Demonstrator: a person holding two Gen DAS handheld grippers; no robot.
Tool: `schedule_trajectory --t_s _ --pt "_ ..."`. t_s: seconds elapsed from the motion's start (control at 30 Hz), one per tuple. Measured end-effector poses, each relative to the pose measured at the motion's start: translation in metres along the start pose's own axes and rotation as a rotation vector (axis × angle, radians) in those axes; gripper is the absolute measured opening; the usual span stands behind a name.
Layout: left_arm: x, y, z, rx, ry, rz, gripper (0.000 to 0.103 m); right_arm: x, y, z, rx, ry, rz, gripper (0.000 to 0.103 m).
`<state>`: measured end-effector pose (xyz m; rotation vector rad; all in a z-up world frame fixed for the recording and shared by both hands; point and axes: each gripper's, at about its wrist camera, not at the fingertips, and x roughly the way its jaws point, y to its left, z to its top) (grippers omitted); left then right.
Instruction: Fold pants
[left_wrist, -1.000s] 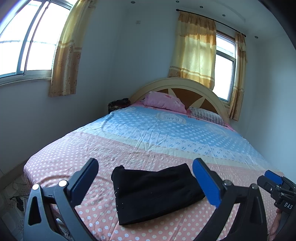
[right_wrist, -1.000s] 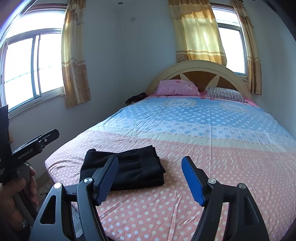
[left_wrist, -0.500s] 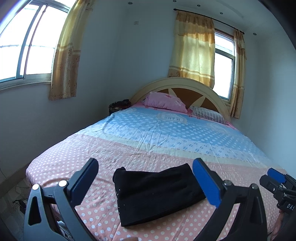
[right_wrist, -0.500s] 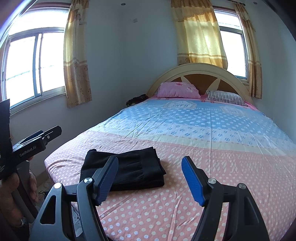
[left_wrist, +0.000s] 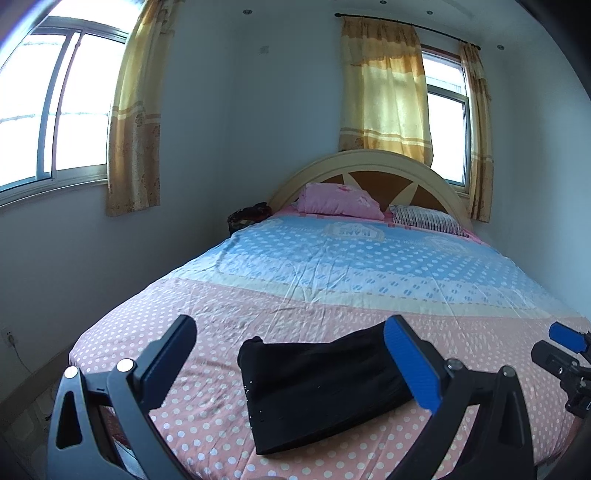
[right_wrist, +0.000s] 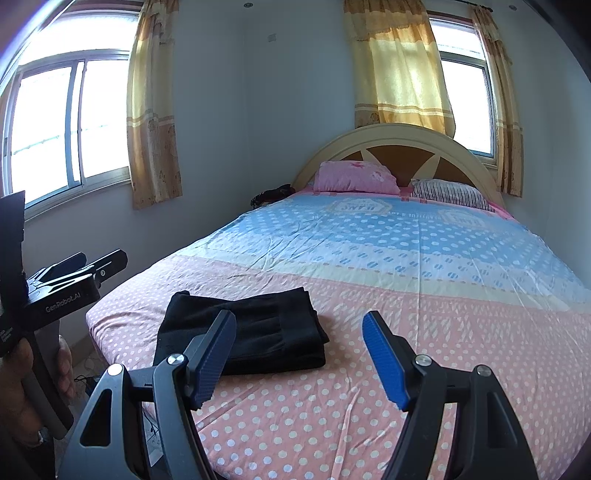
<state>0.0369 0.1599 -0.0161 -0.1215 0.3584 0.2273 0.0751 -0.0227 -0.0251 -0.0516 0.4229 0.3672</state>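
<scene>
The black pants (left_wrist: 317, 387) lie folded into a compact rectangle on the pink dotted sheet near the bed's foot; they also show in the right wrist view (right_wrist: 255, 328). My left gripper (left_wrist: 291, 328) is open and empty, held back from the bed above the pants. My right gripper (right_wrist: 299, 317) is open and empty, to the right of the pants and clear of them. Each gripper shows at the edge of the other's view: the right one (left_wrist: 567, 341), the left one (right_wrist: 92, 264).
The bed (right_wrist: 424, 258) has a blue and pink dotted sheet, a pink pillow (right_wrist: 354, 177), a striped pillow (right_wrist: 450, 194) and an arched headboard (right_wrist: 402, 144). A dark bag (left_wrist: 249, 218) sits beside the bed's head. Curtained windows on left and back walls.
Both grippers have drawn slightly back and up from the bed, staying open. The folded pants have not moved.
</scene>
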Motion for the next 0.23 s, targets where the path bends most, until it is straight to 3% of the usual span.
schedule_trajectory --t_s 0.23 --pt "-0.0014 -0.0055 -0.0042 0.029 -0.007 -0.016 0.103 0.0009 0.0009 -0.0023 0.0 0.007 0.003 0.072"
